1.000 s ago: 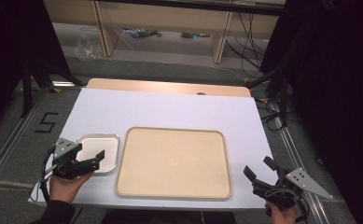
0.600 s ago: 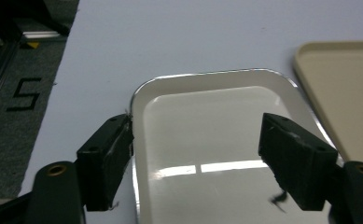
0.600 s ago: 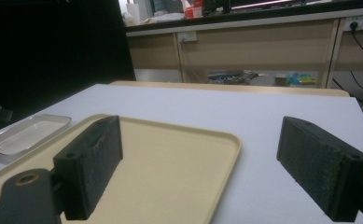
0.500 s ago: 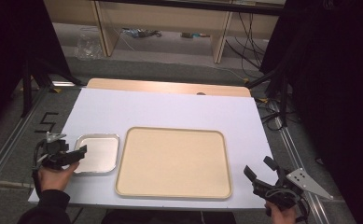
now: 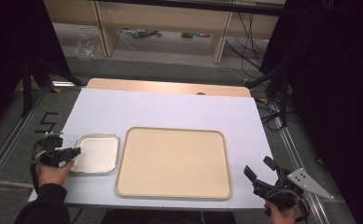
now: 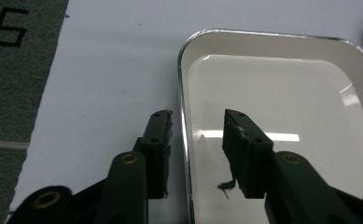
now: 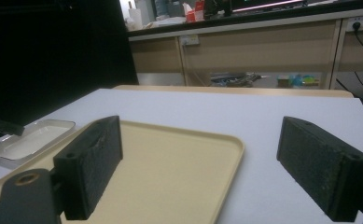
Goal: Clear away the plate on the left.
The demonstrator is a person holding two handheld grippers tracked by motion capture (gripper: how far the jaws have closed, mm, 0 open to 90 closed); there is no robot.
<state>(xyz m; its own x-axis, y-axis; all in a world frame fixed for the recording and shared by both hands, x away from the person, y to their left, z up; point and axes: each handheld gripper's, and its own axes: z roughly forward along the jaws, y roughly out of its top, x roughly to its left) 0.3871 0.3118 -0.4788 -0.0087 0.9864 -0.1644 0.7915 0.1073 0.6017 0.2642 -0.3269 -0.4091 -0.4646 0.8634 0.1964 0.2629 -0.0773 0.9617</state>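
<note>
With its jaws straddling the dish [image 6: 282,116] rim and just closing, the left gripper [image 6: 197,126] is taking hold, not yet pinching; next, close firmly.

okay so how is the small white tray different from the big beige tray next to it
The small white tray has a shiny metal rim and a glossy inside; the big beige tray is matte and far wider. The left gripper has one jaw on each side of the white tray's rim, while nothing touches the beige one. Both are empty, rounded rectangles.
</note>
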